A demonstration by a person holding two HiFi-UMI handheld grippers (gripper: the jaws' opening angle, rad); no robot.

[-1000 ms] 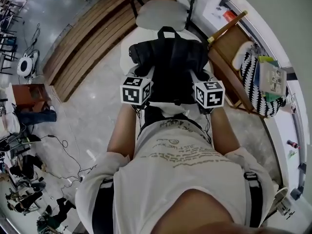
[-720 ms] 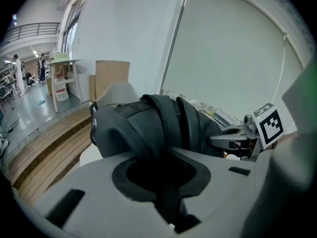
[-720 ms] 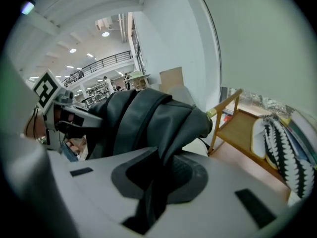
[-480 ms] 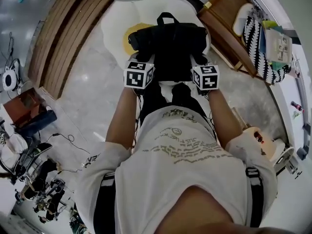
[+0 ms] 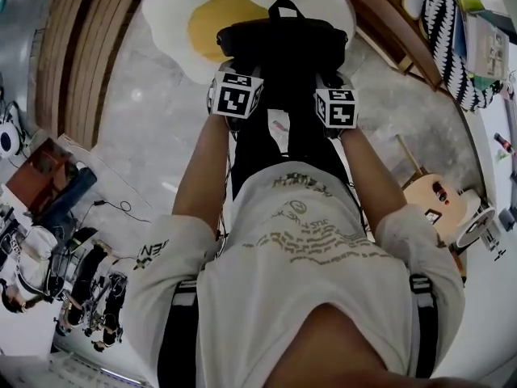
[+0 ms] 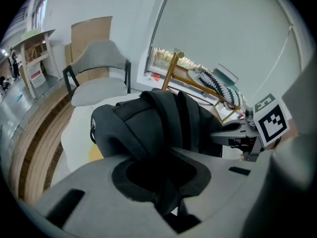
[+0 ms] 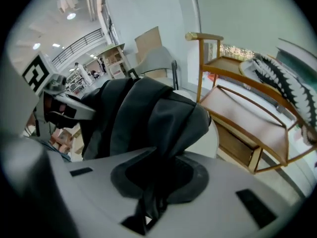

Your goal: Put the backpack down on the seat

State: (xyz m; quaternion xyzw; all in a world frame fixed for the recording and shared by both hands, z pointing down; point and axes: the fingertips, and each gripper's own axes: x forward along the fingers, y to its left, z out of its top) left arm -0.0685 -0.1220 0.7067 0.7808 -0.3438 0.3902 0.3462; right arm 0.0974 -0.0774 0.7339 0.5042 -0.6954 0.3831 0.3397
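Pale grey marble floor fills the middle of the head view, with a brown slatted wooden bench running down the upper left and a light wooden rack at the upper right. A black-and-white striped bag rests against that rack. At the top centre lies a white seat cushion shaped like a fried egg with a yellow centre.

The black fabric backpack sits over this cushion in the head view, covering its right part, its top handle pointing to the upper edge of the frame. Whether its underside touches the cushion cannot be told.

A person in a white printed T-shirt reaches forward with both arms. The left gripper meets the backpack's lower left corner. Its own view shows the jaws nearly together, pinching a black strap of the pack. The right gripper meets the lower right corner. Its own view shows the jaws just as narrow, clamped on a fold of dark fabric.

Behind the pack in the left gripper view stands a grey upholstered chair with black arms, near a window.
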